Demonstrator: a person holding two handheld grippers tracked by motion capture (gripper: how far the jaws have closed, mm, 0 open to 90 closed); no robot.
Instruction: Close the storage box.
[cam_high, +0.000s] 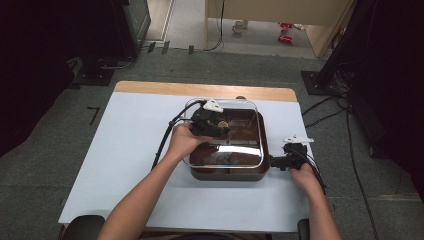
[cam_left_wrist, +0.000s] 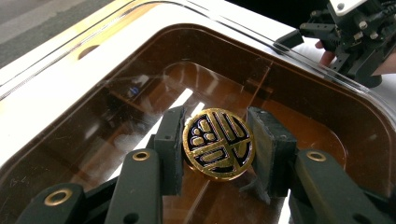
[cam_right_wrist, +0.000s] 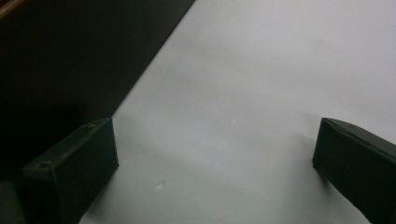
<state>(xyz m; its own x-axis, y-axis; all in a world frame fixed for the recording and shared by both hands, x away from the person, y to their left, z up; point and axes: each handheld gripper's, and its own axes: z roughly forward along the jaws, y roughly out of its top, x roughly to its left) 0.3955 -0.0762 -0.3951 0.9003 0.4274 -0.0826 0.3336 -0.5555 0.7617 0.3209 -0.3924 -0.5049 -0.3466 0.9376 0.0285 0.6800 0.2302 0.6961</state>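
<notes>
my left gripper (cam_left_wrist: 218, 144): clamped on round gold-and-black lid knob (cam_left_wrist: 218, 143) | clear square glass lid (cam_high: 247, 107): directly beneath | my right gripper (cam_right_wrist: 215, 163): agape, beside brown pan (cam_high: 265, 165)

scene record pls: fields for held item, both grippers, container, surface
held item: round gold-and-black knob of the clear lid
left gripper: shut on the knob, fingers pressing either side
right gripper: open, nothing between fingers, over the white tabletop
container: brown square box, lid over it
surface: white tabletop, wooden far edge
</notes>
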